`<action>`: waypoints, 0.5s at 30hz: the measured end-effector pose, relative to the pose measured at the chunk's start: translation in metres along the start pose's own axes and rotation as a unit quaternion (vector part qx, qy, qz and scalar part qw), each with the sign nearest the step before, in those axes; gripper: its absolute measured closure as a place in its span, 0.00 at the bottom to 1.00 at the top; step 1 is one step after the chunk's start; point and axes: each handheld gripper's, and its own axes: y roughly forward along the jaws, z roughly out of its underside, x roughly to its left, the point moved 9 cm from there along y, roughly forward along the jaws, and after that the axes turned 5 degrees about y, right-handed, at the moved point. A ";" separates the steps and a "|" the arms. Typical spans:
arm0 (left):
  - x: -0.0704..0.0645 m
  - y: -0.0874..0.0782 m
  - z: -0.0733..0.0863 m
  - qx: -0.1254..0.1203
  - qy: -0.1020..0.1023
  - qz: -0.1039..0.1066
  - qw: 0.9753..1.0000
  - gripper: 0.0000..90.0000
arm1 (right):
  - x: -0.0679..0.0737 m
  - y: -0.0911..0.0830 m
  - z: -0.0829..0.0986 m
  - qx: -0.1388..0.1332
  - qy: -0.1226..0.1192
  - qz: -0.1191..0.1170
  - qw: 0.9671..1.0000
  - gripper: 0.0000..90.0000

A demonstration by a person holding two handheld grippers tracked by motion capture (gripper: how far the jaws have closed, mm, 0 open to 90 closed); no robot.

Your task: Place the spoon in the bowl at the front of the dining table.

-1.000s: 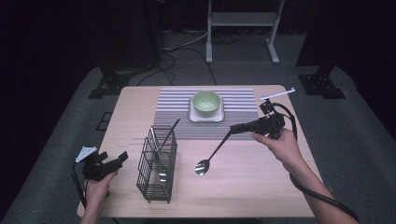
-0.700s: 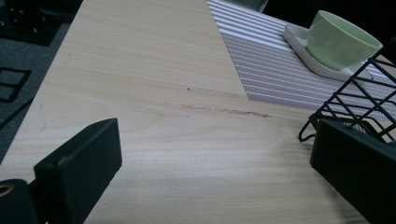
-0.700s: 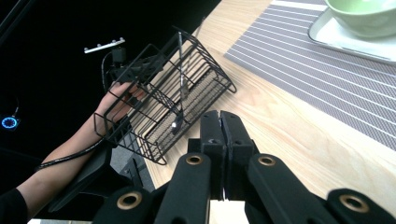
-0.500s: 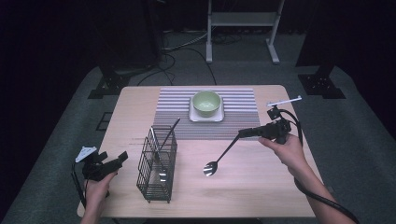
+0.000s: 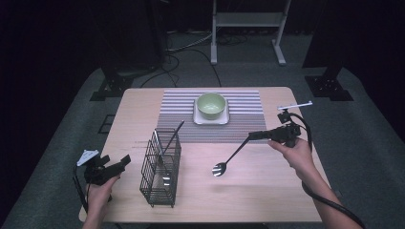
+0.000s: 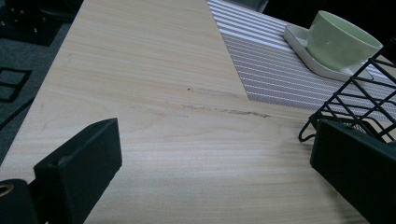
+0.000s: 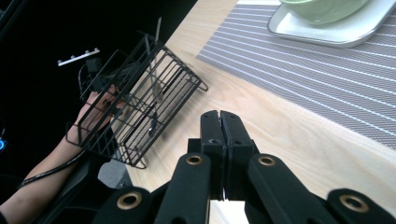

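Observation:
My right gripper (image 5: 255, 135) is shut on the black handle of a spoon (image 5: 220, 168), which slants down to the left with its metal bowl just over the bare wood right of the wire basket (image 5: 161, 167). In the right gripper view my jaws (image 7: 220, 126) are pressed together and point at the basket (image 7: 140, 107). The basket stands upright and holds cutlery, one dark handle (image 5: 172, 136) sticking out of its top. My left gripper (image 5: 123, 162) is open near the table's front left, left of the basket, with nothing between its jaws (image 6: 215, 140).
A green bowl (image 5: 211, 105) sits on a white square plate (image 5: 198, 119) on the striped placemat (image 5: 248, 119) at the back middle. The bowl (image 6: 341, 42) and the basket's corner (image 6: 355, 107) lie ahead of the left gripper. The wooden table (image 5: 267, 200) ends close behind both hands.
My right gripper has carried the spoon to the right, away from the basket. The left gripper and the basket have stayed put.

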 end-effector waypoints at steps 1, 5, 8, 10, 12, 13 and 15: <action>0.000 0.000 0.000 0.000 0.000 0.000 1.000 0.01 | -0.002 0.000 -0.001 -0.001 0.001 0.002 1.000 0.99; 0.000 0.000 0.000 0.000 0.000 0.000 1.000 0.01 | -0.010 0.001 -0.004 -0.008 0.010 0.006 1.000 0.99; 0.000 0.000 0.000 0.001 -0.001 0.000 1.000 0.01 | -0.013 0.003 -0.006 -0.011 0.014 0.007 1.000 0.99; 0.000 0.000 0.000 0.000 0.000 0.000 1.000 0.01 | -0.015 0.004 -0.008 -0.012 0.016 0.008 1.000 0.99; 0.000 0.000 0.000 -0.001 0.000 0.000 1.000 0.01 | -0.016 0.006 -0.010 -0.014 0.016 0.008 1.000 0.99; 0.000 0.000 0.000 -0.001 0.000 0.000 1.000 0.01 | -0.016 0.006 -0.012 -0.015 0.016 0.009 1.000 0.99; 0.000 0.000 0.000 -0.002 -0.001 0.000 1.000 0.01 | -0.017 0.009 -0.014 -0.015 0.015 0.011 1.000 0.99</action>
